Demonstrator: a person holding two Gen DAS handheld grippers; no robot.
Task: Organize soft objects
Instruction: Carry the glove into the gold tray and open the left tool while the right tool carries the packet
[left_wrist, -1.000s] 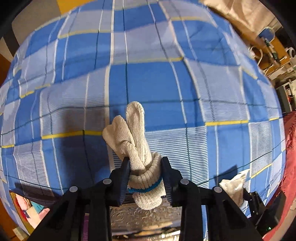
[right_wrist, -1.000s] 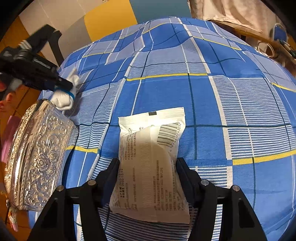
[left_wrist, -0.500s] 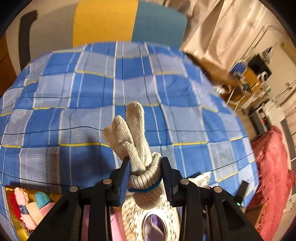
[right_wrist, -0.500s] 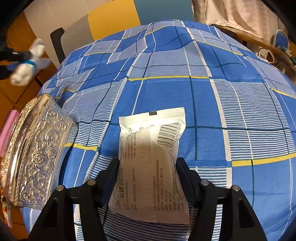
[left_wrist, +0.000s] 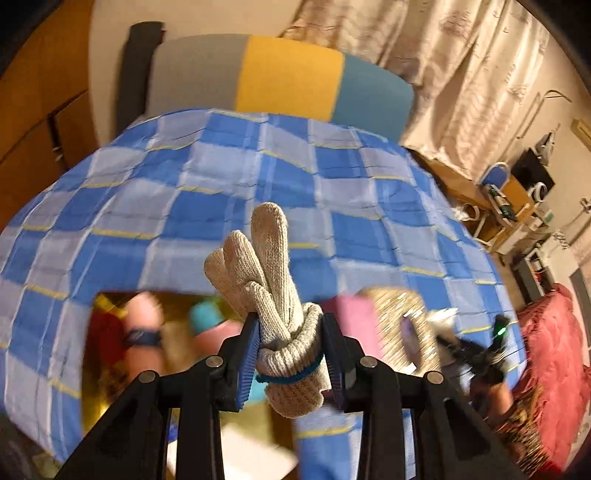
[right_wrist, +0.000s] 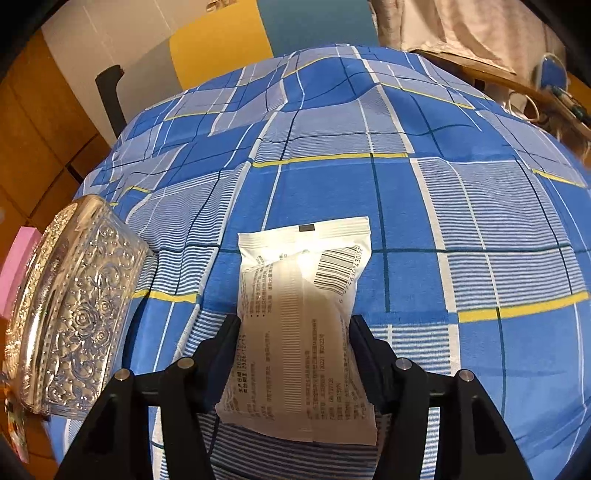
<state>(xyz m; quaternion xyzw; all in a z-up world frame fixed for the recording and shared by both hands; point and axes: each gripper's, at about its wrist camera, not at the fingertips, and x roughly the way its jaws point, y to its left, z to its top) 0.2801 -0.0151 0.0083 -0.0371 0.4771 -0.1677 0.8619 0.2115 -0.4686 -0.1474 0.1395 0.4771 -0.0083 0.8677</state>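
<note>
currently we find the left gripper (left_wrist: 290, 354) clamped on a bundled knit glove (left_wrist: 275, 306), pads pressing the rolled cuff on both sides, jaws roughly half apart around it. the bundle is held in the air beyond the edge of the blue checked bedspread (left_wrist: 221, 192), over a blurred area whose contents we cannot identify. the right gripper (right_wrist: 293, 354) has its jaws closing on a white sealed packet (right_wrist: 301, 314) that lies flat on the bedspread; the inner faces already meet the packet's sides, and it bulges between them.

risks, in our judgement: the glove is gripped only at the cuff, so a quick swing could work it loose, and its free finger ends could catch on a rim on release. the packet is slick film over a soft filling; it may slide or pivot out when lifted, and harder pressure could burst it. an embossed clear box (right_wrist: 70, 306) sits at the bed edge just to the packet's left and could be knocked.

condition: the glove is cream, coarse-knit, blue band at the cuff, tucked into a knot. the packet is puffy, printed, with a barcode.
</note>
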